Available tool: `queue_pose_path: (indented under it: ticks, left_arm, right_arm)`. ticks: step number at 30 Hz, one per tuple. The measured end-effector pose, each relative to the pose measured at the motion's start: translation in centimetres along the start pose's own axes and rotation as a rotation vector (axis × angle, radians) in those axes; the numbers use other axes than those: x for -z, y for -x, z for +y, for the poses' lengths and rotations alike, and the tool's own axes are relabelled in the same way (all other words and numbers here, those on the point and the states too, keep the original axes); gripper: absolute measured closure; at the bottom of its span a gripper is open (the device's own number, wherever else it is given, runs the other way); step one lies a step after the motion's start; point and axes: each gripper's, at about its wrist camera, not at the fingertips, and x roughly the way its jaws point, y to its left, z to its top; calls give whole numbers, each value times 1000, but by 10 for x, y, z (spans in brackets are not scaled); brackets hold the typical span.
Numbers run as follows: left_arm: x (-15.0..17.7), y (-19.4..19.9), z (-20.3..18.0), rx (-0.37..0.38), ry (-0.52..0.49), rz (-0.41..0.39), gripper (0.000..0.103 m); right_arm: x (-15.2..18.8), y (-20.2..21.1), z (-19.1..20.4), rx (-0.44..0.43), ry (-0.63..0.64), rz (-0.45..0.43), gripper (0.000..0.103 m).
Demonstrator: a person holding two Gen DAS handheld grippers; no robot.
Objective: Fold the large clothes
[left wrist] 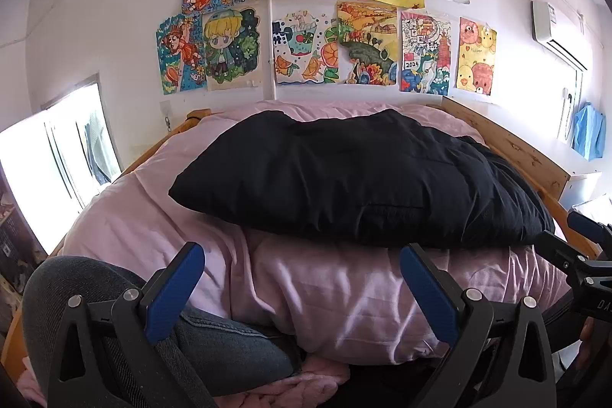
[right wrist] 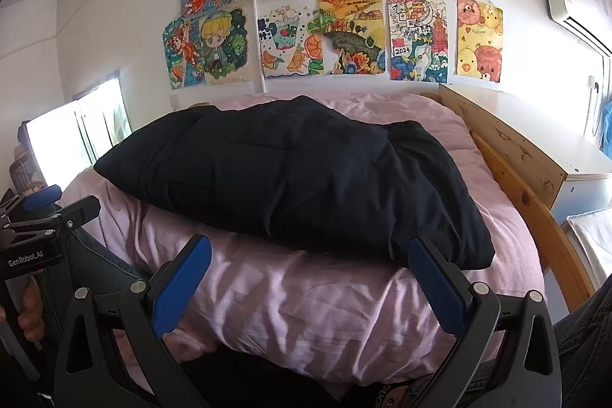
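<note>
So a big black padded jacket [left wrist: 344,174] is laid across the middle of the bed, on top of a pink quilt [left wrist: 344,297] that's bunched up into a mound. It's been folded into a thick, roughly rectangular bundle, with the long side running left to right. In the right wrist view the same jacket [right wrist: 290,178] is seen a bit more from the right, and its near right corner hangs over the edge of the mound.

The left gripper [left wrist: 302,282] is held low in front of the quilt with its blue-padded fingers spread wide. Nothing is held between them, only pink fabric is seen in the gap. The jacket's near edge is just beyond the fingertips, not touched.

Same deal with the right gripper [right wrist: 310,278]: fingers wide apart, nothing gripped, jacket edge just past the tips. The right fingertip [right wrist: 420,247] looks very close to the jacket's corner, but whether it's touching can't be told.

The other gripper is caught at the edge of each view, so they're held side by side. A knee in grey denim [left wrist: 214,343] is seen at the lower left of the left wrist view.

Kids' drawings [left wrist: 325,14] are taped all over the white wall behind the bed, and a wooden bed frame [left wrist: 516,151] runs along the right.
</note>
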Motion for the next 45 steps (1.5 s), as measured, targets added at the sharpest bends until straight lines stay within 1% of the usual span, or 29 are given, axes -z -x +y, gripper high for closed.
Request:
queue_pose_path:
  ticks: [12,45]
  left_arm:
    - [-2,-1,3,-1,-7,-6,0]
    - [-4,-1,6,1,-13,-9,0]
  right_arm:
    - [0,2,1,8,-12,-17,1]
    - [0,2,-2,6,-11,-20,1]
